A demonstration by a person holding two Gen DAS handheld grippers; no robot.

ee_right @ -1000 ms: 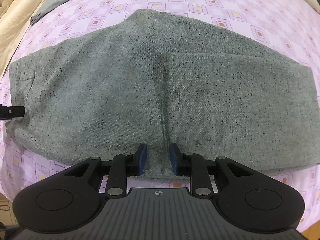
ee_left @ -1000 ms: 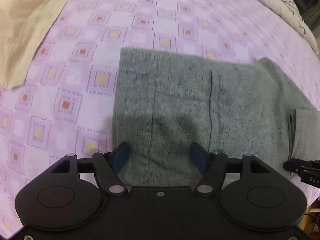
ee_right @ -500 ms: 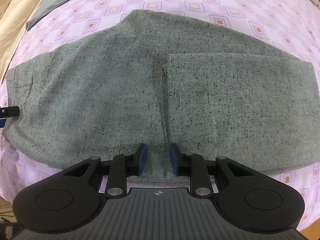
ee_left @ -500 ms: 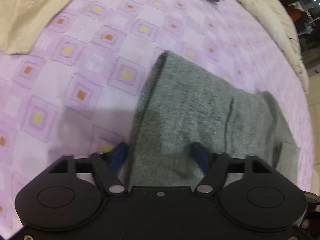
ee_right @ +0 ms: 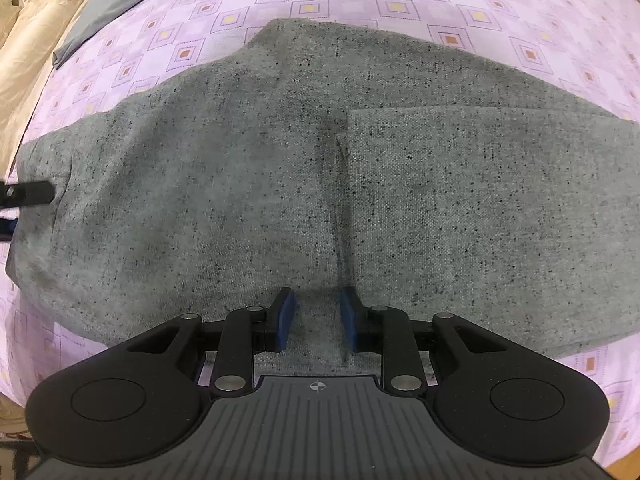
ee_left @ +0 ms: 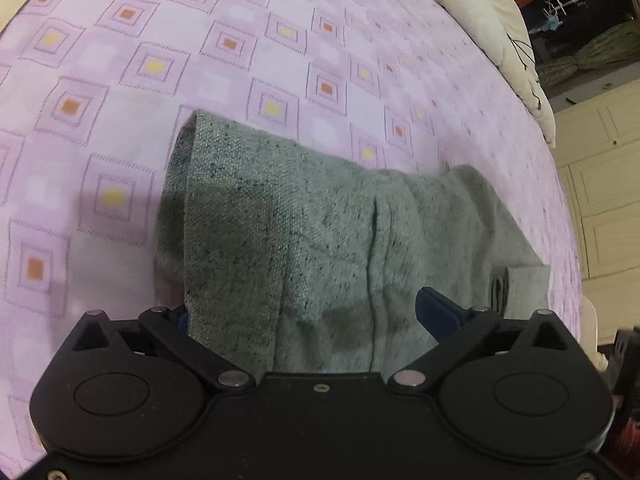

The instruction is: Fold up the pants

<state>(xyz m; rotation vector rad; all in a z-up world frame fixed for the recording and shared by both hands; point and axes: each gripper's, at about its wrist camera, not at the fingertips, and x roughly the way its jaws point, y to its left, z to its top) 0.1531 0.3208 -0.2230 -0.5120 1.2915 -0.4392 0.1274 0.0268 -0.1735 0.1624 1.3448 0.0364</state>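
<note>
Two grippers work over one pair of grey pants (ee_right: pixel 248 184), a coarse woven fabric flecked with dark specks, lying on a bed (ee_left: pixel 256 60) covered in a lilac sheet printed with nested squares, their centres yellow or orange. In the right wrist view the pants spread wide across the sheet, with one layer folded over on the right so its straight edge and corner lie on top. A beige quilt (ee_right: pixel 44 40) bunches at the far left, beside a flat grey cloth (ee_right: pixel 116 4).

The left gripper (ee_left: pixel 304 312) stands at its widest, blue pads apart on either side of a raised fold of the pants; one pad is partly hidden behind the cloth. The right gripper (ee_right: pixel 318 316) is narrowed, its blue pads close together with a seam ridge of the pants between them; whether they pinch it I cannot tell.
</note>
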